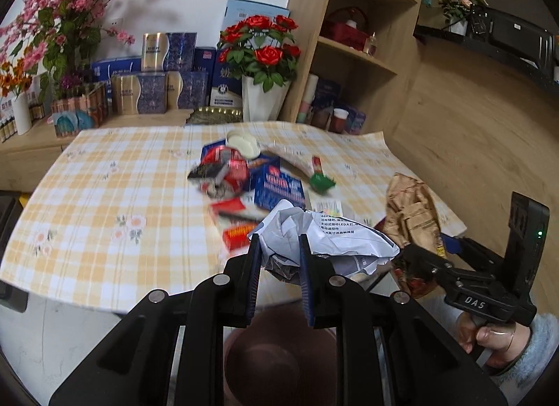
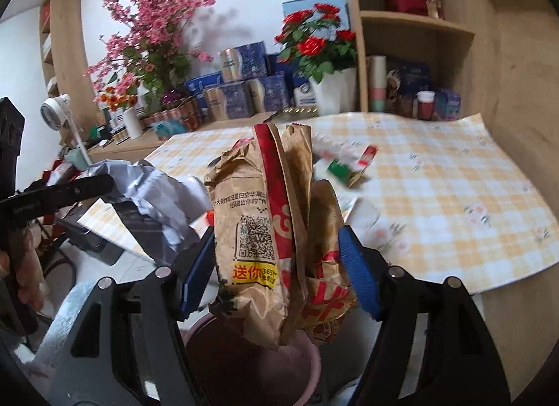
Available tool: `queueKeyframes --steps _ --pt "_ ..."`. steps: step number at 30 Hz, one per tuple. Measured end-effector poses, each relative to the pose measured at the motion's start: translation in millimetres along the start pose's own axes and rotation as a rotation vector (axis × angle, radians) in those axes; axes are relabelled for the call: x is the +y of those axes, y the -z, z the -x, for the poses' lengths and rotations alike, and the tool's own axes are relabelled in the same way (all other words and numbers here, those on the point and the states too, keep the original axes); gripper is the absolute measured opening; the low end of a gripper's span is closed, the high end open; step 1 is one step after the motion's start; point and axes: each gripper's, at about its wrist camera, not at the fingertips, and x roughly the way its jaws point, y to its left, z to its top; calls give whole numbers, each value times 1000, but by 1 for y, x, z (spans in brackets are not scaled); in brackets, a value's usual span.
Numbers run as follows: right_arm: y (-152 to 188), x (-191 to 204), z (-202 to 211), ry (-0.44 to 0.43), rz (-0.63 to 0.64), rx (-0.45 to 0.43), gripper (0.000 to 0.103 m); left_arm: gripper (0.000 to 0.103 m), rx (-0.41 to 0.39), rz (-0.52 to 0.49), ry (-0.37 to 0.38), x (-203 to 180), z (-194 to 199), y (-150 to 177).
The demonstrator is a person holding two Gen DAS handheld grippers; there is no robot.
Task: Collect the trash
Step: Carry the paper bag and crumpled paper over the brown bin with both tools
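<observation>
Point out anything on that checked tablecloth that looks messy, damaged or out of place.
A jumble of litter sits mid-table on the checked tablecloth: torn red and blue cartons lie heaped at odd angles, a green-and-red wrapper lies beside them. The cloth's far right corner curls up against the wall.

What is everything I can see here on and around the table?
crumpled paper: one, white-grey, in the left tool
paper bag: one, brown and red, in the right tool
bin: one, pink, below both tools
tablecloth: one, yellow check, on the table
boxes and wrappers: several, red and blue, mid-table
green carton: one, beside them
rose pot: one, red blooms, behind the table
left tool: black, blue pads
right tool: black, blue pads
</observation>
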Motion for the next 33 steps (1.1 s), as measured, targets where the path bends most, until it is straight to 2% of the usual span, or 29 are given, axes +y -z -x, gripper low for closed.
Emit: queueKeyframes --steps 7,15,19,24,30,32,33 --pt "42 21 -21 -96 -34 95 70 20 45 64 -42 14 1 41" --pt "83 27 -55 -173 -57 226 70 20 56 77 -129 18 2 64" --pt "99 26 -79 -170 -63 312 70 20 67 94 -160 22 0 68" --pt "116 11 -108 -161 -138 414 71 20 89 113 -184 27 -6 72" --pt "122 2 -116 -148 -199 449 76 20 139 119 -177 28 -19 78" --pt "122 -2 -116 -137 -220 451 79 20 161 112 -171 26 -25 80" --pt "121 -6 -116 -130 -236 448 84 20 169 106 -172 25 -27 80"
